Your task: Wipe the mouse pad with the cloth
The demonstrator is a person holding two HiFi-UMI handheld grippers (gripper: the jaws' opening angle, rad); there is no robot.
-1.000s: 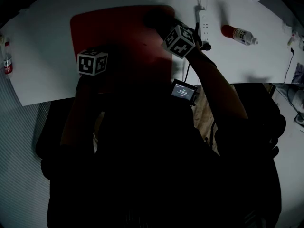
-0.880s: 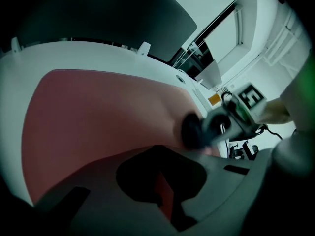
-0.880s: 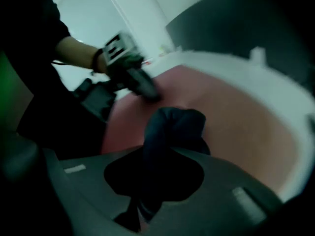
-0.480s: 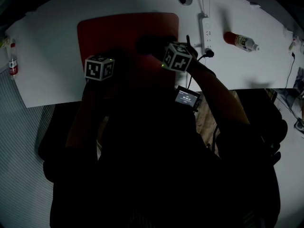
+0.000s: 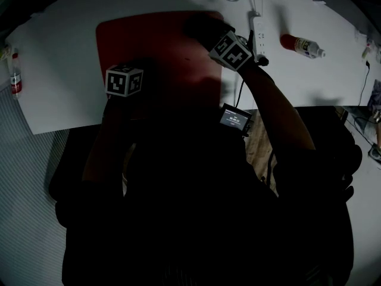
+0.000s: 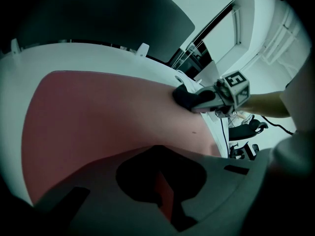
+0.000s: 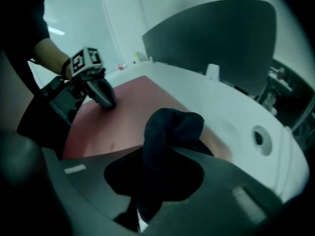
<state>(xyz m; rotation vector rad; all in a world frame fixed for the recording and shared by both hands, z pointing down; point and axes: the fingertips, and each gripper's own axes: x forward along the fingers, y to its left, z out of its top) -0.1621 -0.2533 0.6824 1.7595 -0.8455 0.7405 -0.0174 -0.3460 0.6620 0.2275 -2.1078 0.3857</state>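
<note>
R tool is clamped on the bunched dark cloth, pressing it to the red mouse pad at its far-right corner, while L tool, jaws closed & empty, leans on the pad's near-left part, prob. to pin it to the desk.

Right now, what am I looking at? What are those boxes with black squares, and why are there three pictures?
A person holds two grabbing tools, one on each side; the patterned boxes are part of those tools. One picture comes from a camera on the person's head, looking down. The other two come from cameras riding on the tools, looking along their jaws. On the white table lie a red mouse pad, a power strip and a bottle. The right gripper has its jaws shut on a dark cloth near the pad's far corner. The left gripper holds nothing; its jaws look closed, tip down on the pad.
</note>
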